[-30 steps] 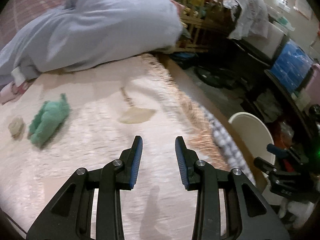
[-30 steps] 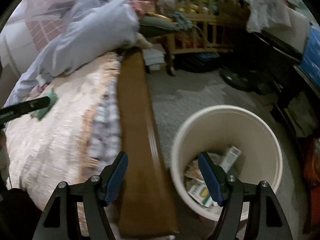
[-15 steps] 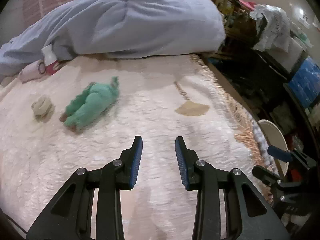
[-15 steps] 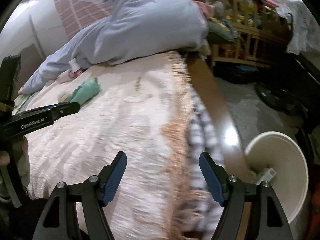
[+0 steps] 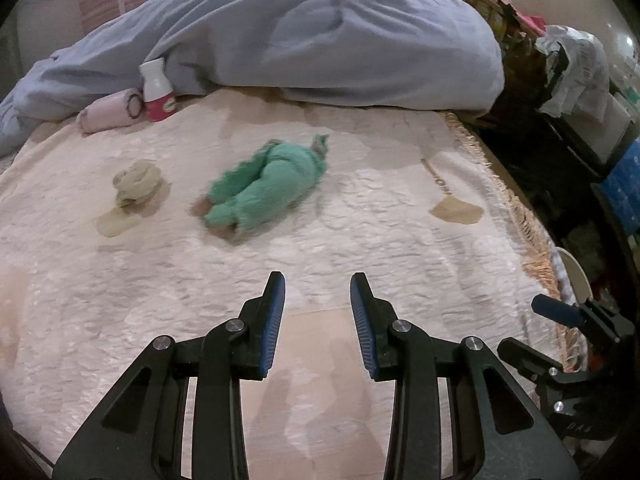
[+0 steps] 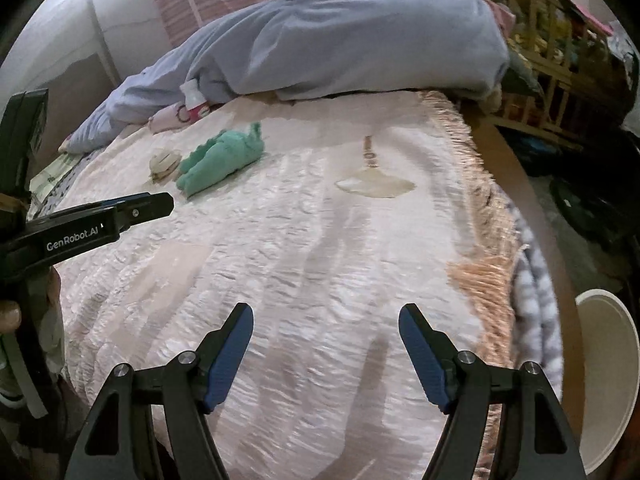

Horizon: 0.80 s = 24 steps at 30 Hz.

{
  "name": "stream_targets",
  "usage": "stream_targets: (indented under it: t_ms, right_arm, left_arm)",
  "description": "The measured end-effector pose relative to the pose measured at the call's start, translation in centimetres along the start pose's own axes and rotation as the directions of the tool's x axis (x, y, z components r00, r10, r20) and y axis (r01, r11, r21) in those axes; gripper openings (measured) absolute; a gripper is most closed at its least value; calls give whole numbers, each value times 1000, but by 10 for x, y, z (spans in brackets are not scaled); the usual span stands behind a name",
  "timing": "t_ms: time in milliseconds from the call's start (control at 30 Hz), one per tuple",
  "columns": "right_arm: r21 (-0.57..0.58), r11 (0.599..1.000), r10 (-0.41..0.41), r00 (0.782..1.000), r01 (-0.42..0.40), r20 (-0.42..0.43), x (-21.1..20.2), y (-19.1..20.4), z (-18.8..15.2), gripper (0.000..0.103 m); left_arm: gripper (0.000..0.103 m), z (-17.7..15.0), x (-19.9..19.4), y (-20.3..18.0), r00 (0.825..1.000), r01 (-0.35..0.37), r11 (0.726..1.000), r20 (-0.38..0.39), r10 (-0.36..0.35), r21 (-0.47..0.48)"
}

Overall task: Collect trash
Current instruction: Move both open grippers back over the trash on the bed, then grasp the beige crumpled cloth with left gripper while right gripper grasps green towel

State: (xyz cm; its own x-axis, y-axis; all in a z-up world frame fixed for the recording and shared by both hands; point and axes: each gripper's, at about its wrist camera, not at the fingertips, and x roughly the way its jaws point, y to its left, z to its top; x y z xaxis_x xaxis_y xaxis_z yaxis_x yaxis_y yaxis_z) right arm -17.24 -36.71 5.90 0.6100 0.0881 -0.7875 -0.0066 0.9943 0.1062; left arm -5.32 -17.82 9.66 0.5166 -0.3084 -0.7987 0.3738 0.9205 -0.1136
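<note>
- Left hand-held gripper (image 5: 317, 294) hangs over the pink bedspread (image 5: 360, 240) with its jaws a narrow gap apart and nothing between them: released, empty, and pointed toward the clutter farther up the bed.
- Right hand-held gripper (image 6: 326, 326) stands much wider, also empty, over the near part of the same bedspread; my read is that both sit unloaded because a pickup comes next.
- The likeliest trash is the crumpled beige wad (image 5: 136, 182), lying on the bedspread just beside the green knitted garment (image 5: 268, 188), apart from both hand-held grippers.
- Against the blue-grey duvet (image 5: 320, 40) lean a small white-and-red bottle (image 5: 156, 90) and a pink rolled cloth (image 5: 108, 114), touching each other; whether the bottle counts as trash I cannot tell.
- The cream bin (image 6: 604, 380) waits on the floor beside the bed's right edge, handy for a drop by the right hand, I judge.
- The left view gives the clearest look at the wad and the bottle, but shows only a sliver of the bin's rim.
- The right view shows more of the bin, the wooden bed rail (image 6: 532, 216), and the left tool from the side with a fingertip (image 6: 10, 314) of the person at the left edge, which the left view cannot give.
</note>
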Motion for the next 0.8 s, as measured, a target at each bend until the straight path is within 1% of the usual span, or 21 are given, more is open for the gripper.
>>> stream_targets:
  t_ms: [300,433,633,700,767,800]
  right_arm:
    - [-22,999,35,999,-35,-17,14,25,10,73]
    - [-21,998,60,998,-60,-27,25,35,20,73]
    - [-15,993,118,991,-119,-57,52,53,49,73]
    - [-19,991,134,989,-135,-64,62,61,63,73]
    - [-16,989,149,986,-150,-69,72,69,77,74]
    - [-13,987,159,984,-160,-74,79,74,85,78]
  left_arm:
    - [32,-8,-5,39,999,-47,998,-5,47,-31]
    - [32,-14,-6,64,996,-84,996,-20,83,-40]
    - [32,-16,-6,110,993,-118,987,-30,115,-106]
    - [32,-15,-6,124,993,-114,984,-28,111,-137]
    - [32,-12,-5,139,995,-95,980,-27,91,-177]
    - [32,-11,-3,146,996,-87,977,-26,84,-193]
